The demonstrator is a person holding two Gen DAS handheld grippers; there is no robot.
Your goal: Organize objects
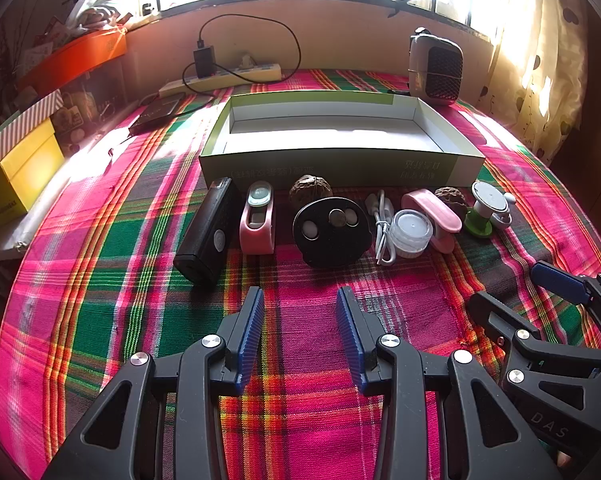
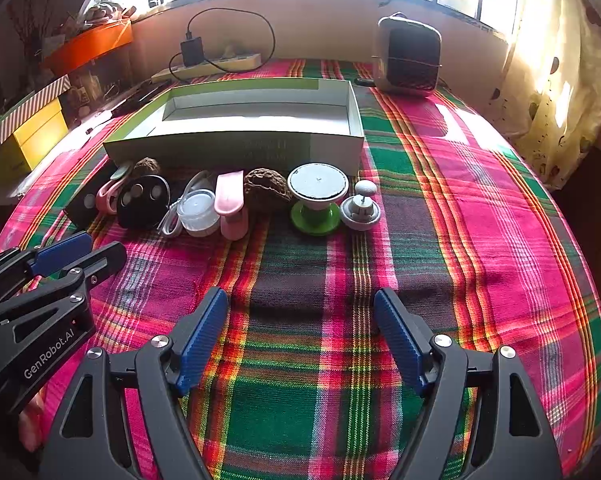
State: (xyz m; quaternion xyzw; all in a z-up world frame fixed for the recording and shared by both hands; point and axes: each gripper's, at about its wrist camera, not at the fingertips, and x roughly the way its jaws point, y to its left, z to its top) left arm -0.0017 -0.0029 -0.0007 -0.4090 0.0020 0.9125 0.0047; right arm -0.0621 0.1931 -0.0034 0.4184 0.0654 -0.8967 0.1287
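An open, empty cardboard box [image 1: 340,164] [image 2: 236,148] stands on the plaid cloth. A row of small things lies in front of it: black device [image 1: 208,236], pink device [image 1: 257,220], walnut [image 1: 310,191], black disc [image 1: 331,232] [image 2: 142,200], white cable [image 1: 382,228], clear jar [image 1: 411,232] [image 2: 198,210], pink case [image 1: 432,212] [image 2: 230,204], second walnut [image 2: 266,190], green-footed stand [image 2: 316,196] and grey knob [image 2: 360,210]. My left gripper [image 1: 299,300] [image 2: 100,248] is open and empty, short of the disc. My right gripper [image 2: 300,300] [image 1: 520,292] is open wide, nothing between its fingers.
Behind the box are a power strip [image 1: 224,78] with a black charger and a small heater-like unit [image 2: 408,56]. Yellow and striped boxes [image 1: 20,168] sit at the table's left edge. A curtain [image 2: 552,92] hangs on the right.
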